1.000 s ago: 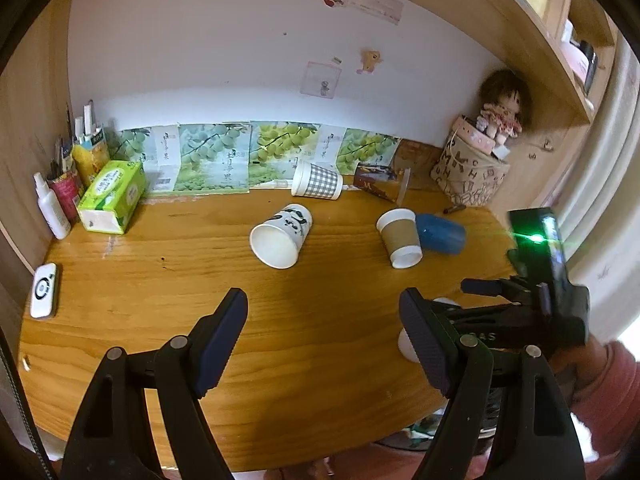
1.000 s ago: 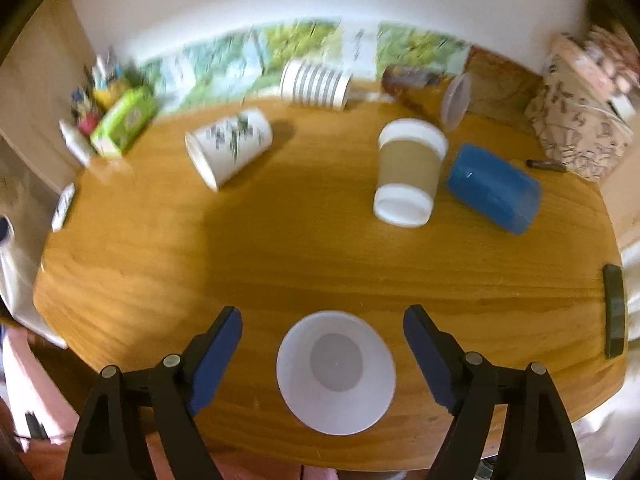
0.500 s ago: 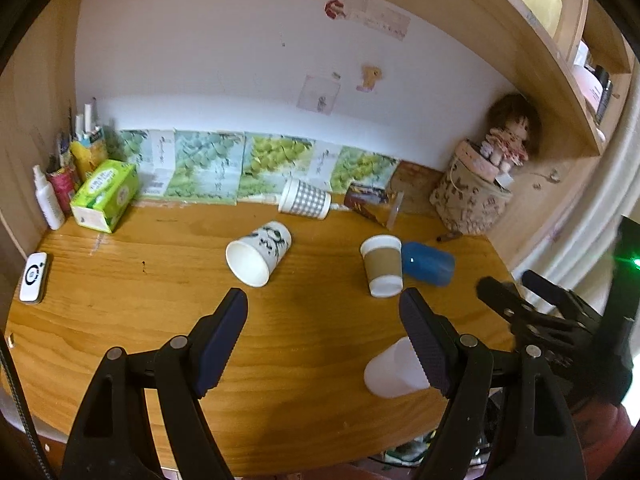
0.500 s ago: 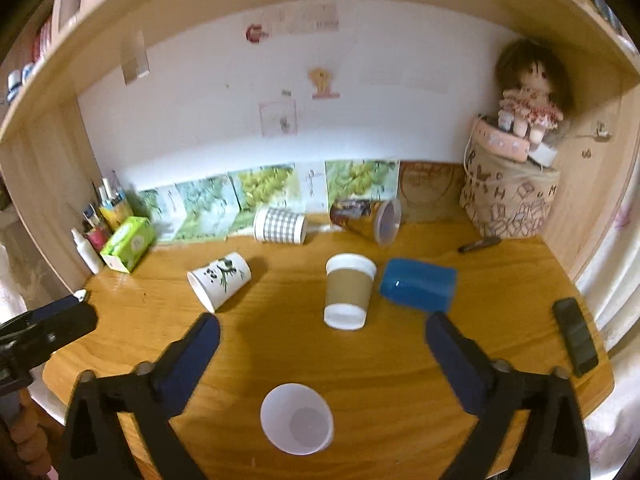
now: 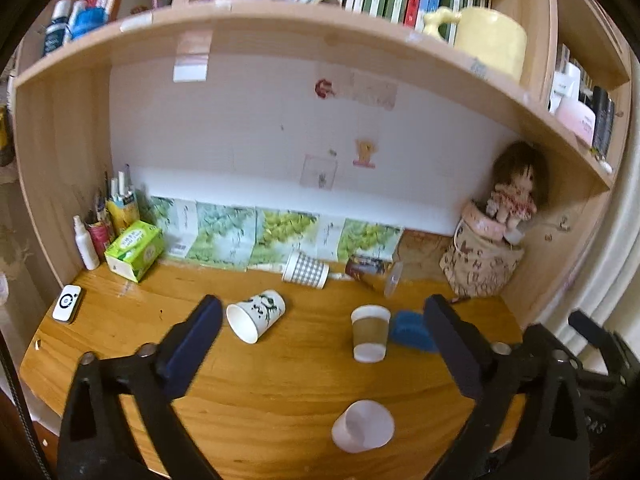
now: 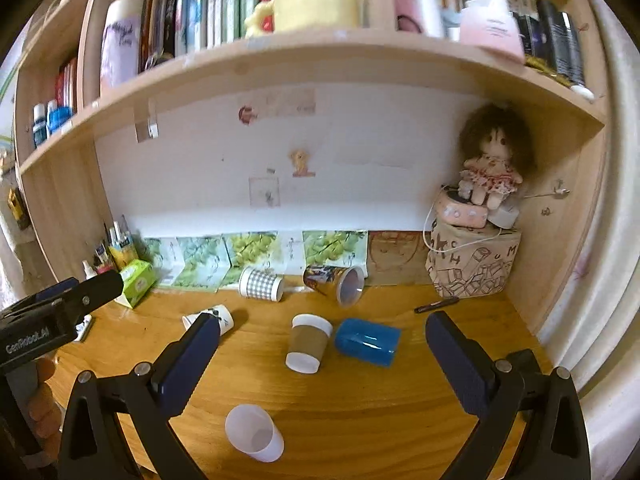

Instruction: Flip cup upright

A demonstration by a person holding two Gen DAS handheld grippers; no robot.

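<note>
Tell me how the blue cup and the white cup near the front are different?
The blue cup lies on its side; the white cup stands upright, mouth up. The blue cup is solid blue; the white cup is pale and plain. The blue cup touches the brown cup; the white cup stands alone. Both are ungripped.

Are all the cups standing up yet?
Not yet. The white cup at the front looks upright, mouth up. The left gripper and the right gripper are both open and empty. The printed cup, checked cup and blue cup lie on their sides, so several are left.
</note>
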